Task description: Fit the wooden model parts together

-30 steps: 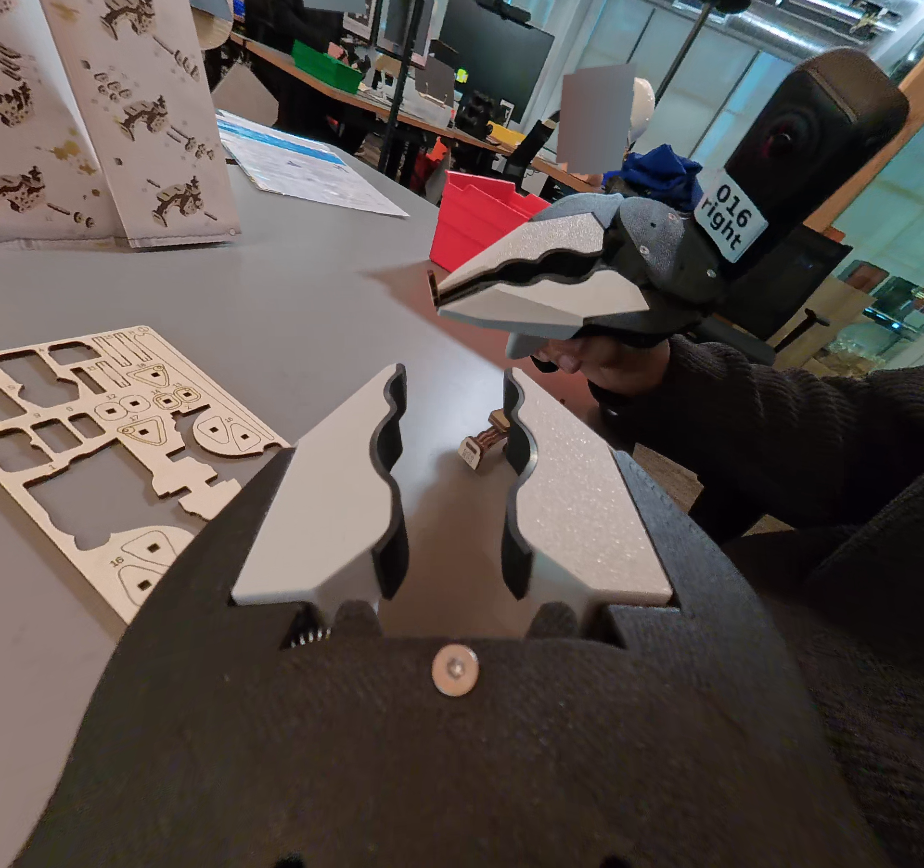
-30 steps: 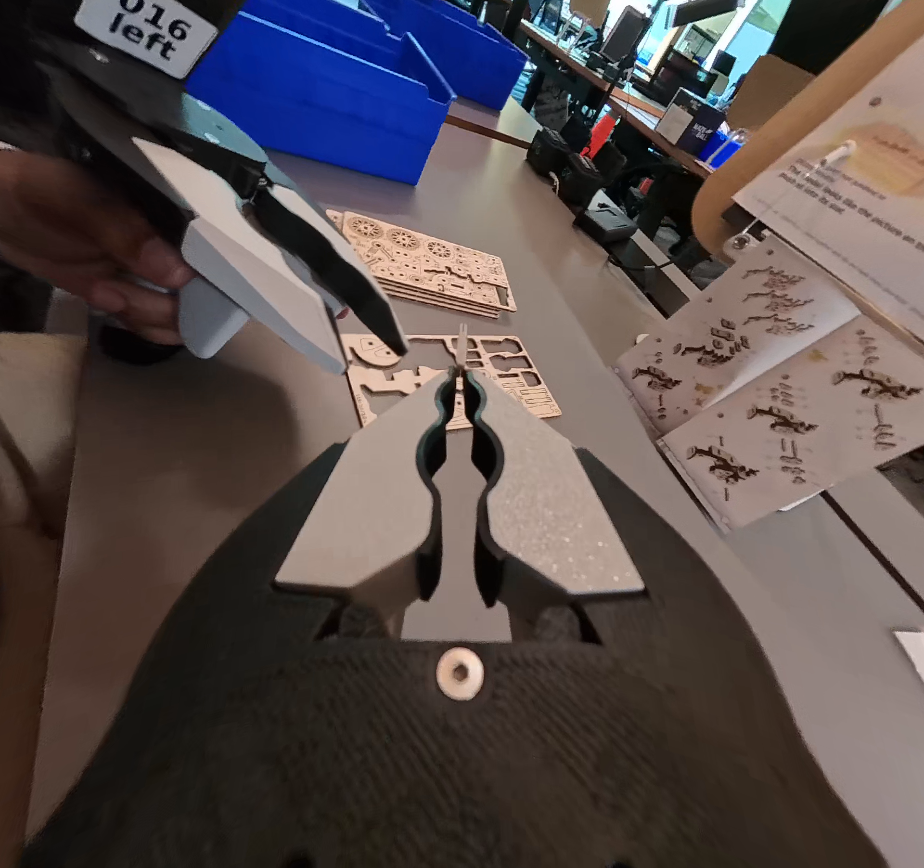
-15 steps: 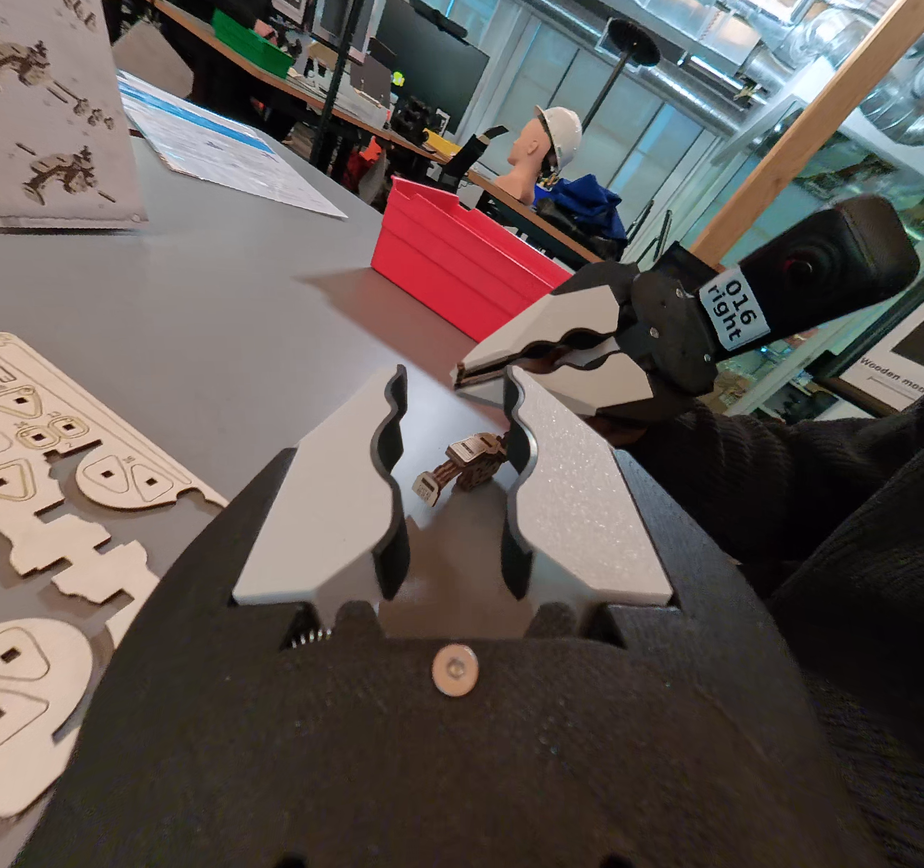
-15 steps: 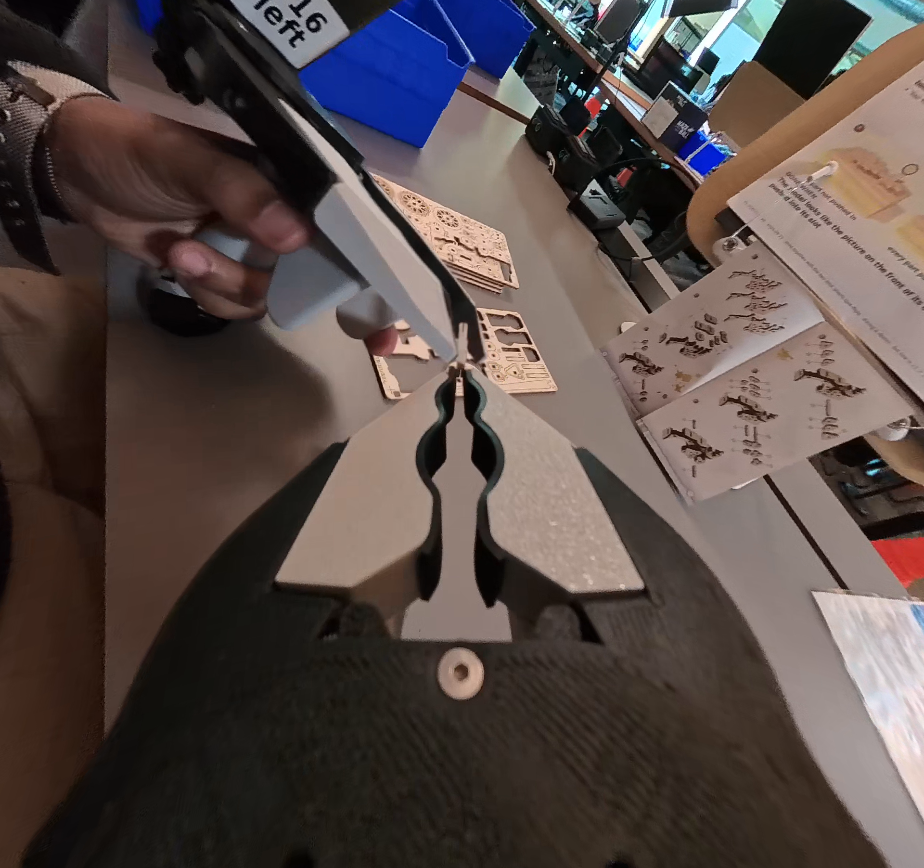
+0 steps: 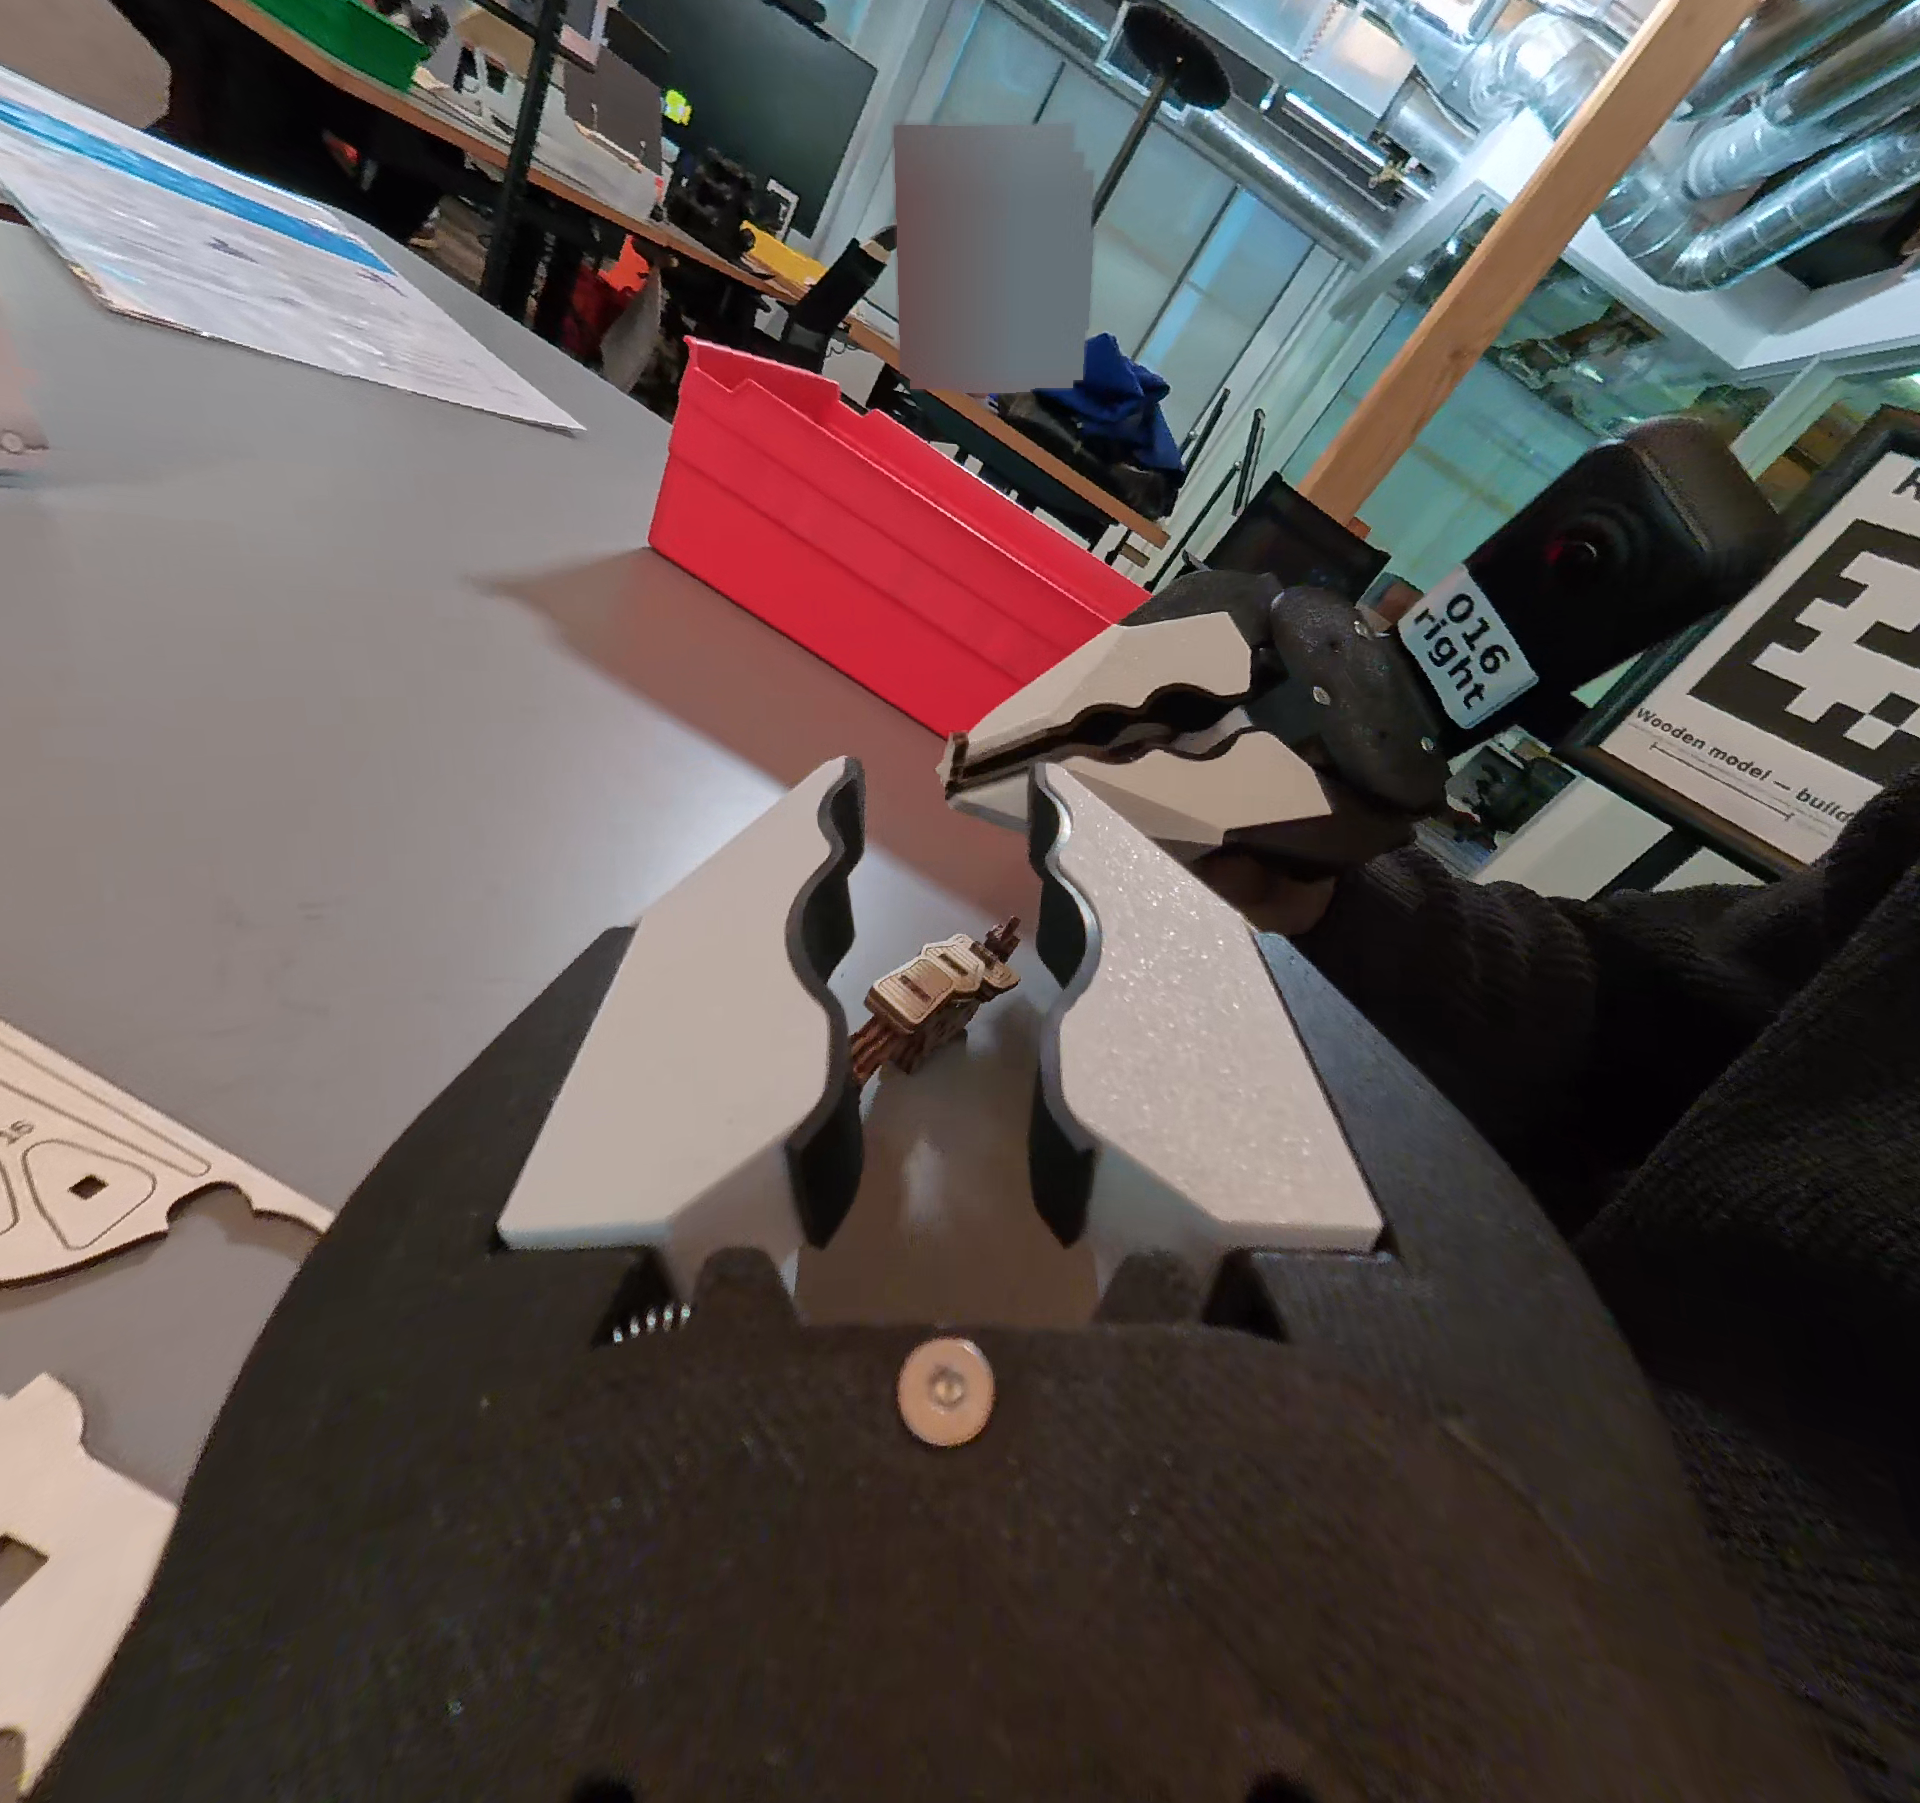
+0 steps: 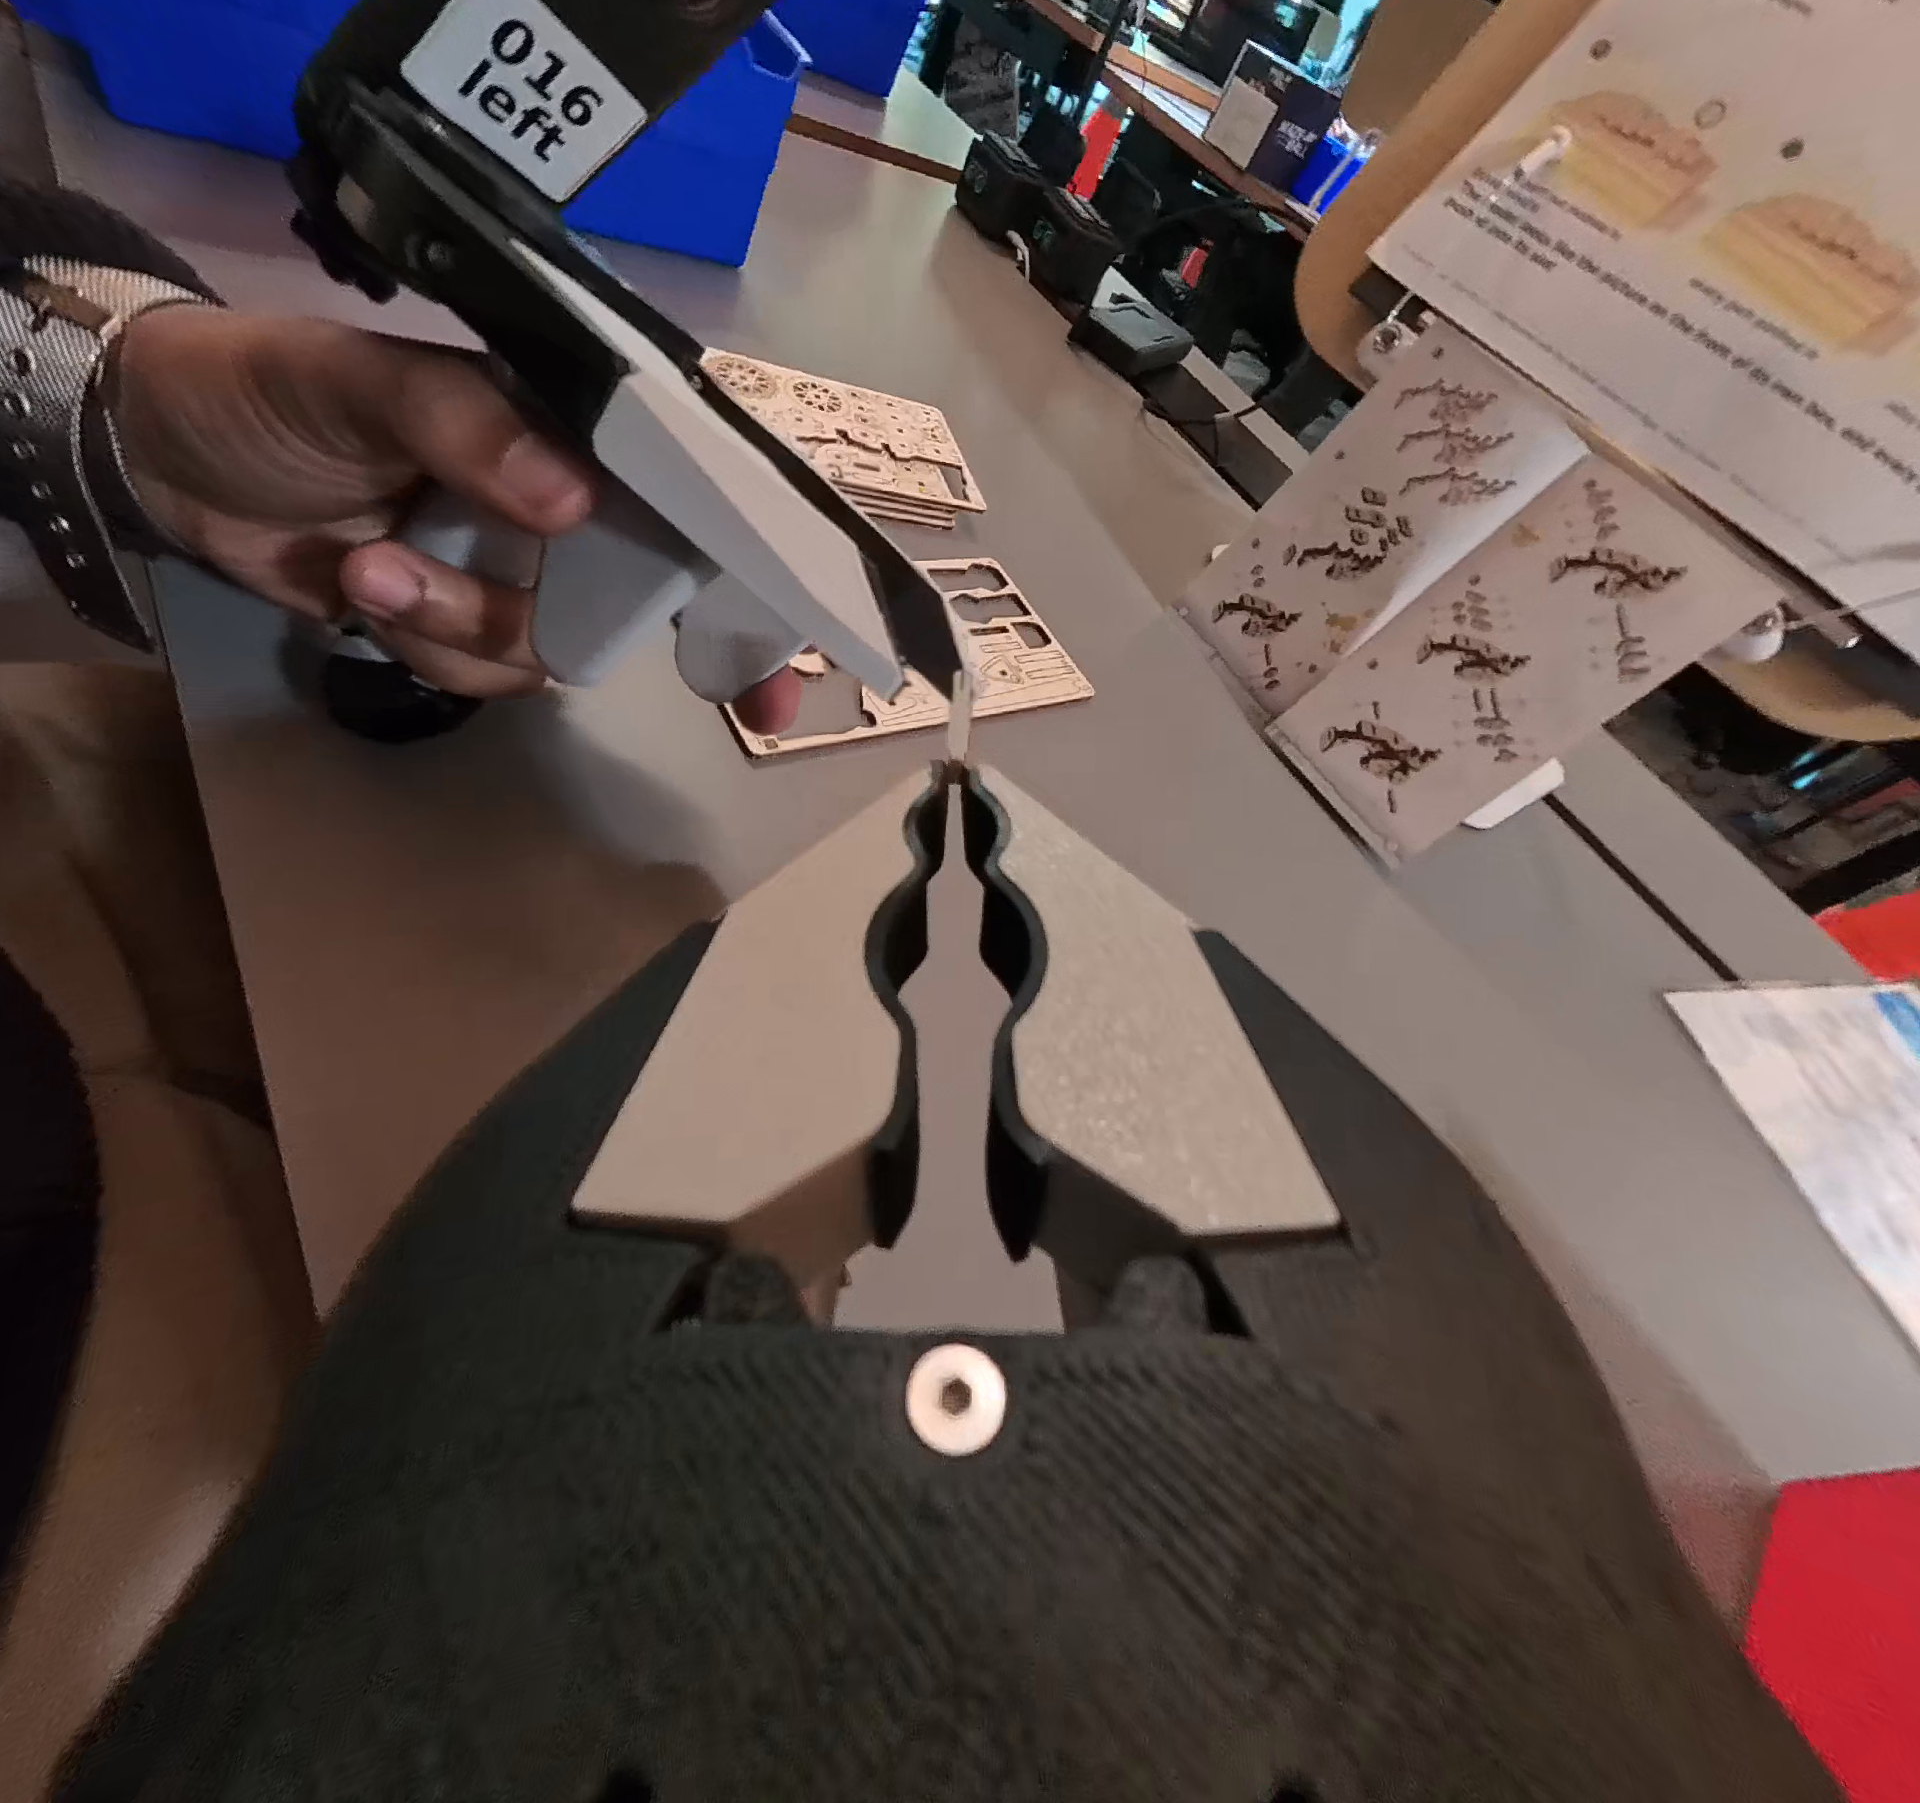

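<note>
Right wrist view: right gripper (image 6: 951, 774) pinches wooden sliver (image 6: 961, 714); left gripper (image 5: 945, 787) gapes, tilted.

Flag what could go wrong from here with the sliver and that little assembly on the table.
1. The right tool pinches the thin wooden sliver only by its tips; a knock from the nearby left tool could twist it loose or snap it.
2. The small wooden assembly lies loose on the table between the open left tool's fingers; closing off-centre might push it away.
</note>
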The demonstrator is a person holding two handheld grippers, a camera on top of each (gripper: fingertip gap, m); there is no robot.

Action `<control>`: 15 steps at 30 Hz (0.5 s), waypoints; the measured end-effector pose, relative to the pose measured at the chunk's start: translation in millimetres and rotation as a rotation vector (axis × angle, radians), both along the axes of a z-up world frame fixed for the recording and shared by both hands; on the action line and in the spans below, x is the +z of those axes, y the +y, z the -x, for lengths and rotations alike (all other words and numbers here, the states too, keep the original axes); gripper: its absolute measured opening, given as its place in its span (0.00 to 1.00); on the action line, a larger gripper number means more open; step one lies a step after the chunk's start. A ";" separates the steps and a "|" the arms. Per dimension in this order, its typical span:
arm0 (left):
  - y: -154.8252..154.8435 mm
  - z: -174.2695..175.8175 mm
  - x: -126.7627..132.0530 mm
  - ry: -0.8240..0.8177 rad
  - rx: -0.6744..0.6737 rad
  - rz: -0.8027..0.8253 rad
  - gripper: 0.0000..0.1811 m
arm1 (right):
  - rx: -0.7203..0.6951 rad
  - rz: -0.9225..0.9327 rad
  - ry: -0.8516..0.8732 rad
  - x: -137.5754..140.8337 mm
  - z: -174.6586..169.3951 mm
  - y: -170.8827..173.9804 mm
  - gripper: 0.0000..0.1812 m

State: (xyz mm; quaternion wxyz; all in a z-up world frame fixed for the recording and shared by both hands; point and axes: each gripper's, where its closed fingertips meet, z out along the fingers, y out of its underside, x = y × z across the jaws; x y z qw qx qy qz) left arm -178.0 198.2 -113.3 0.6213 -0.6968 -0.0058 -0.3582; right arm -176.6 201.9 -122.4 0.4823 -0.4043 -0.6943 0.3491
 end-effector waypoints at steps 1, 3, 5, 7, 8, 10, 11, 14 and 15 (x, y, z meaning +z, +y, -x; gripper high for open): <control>0.4 -1.5 0.4 0.000 -0.006 -0.002 0.16 | -0.006 0.021 0.001 0.4 -1.1 1.8 0.01; 0.5 -4.8 1.6 0.001 -0.022 -0.010 0.16 | -0.014 0.061 0.003 1.4 -2.7 4.5 0.01; 0.3 -7.6 2.0 0.002 -0.034 -0.013 0.17 | -0.019 0.094 0.002 1.6 -3.5 6.2 0.01; 0.1 -9.4 1.3 0.008 -0.039 -0.011 0.17 | -0.020 0.115 -0.004 0.5 -3.6 7.1 0.01; 0.5 -9.0 -0.1 0.015 -0.034 -0.004 0.17 | -0.020 0.121 -0.008 -0.1 -3.3 7.4 0.01; 0.2 -7.9 -0.7 0.023 -0.027 -0.003 0.17 | -0.017 0.130 -0.011 -0.9 -2.6 6.9 0.01; -0.1 -7.2 -0.5 0.021 -0.024 -0.003 0.17 | -0.015 0.134 -0.012 -0.8 -2.1 6.6 0.01; -1.6 -5.0 0.2 0.009 -0.019 -0.004 0.17 | -0.007 0.150 -0.013 -0.8 -0.2 5.6 0.01; -2.1 -4.6 0.5 0.005 -0.019 -0.004 0.17 | -0.004 0.154 -0.016 -1.4 0.5 5.3 0.01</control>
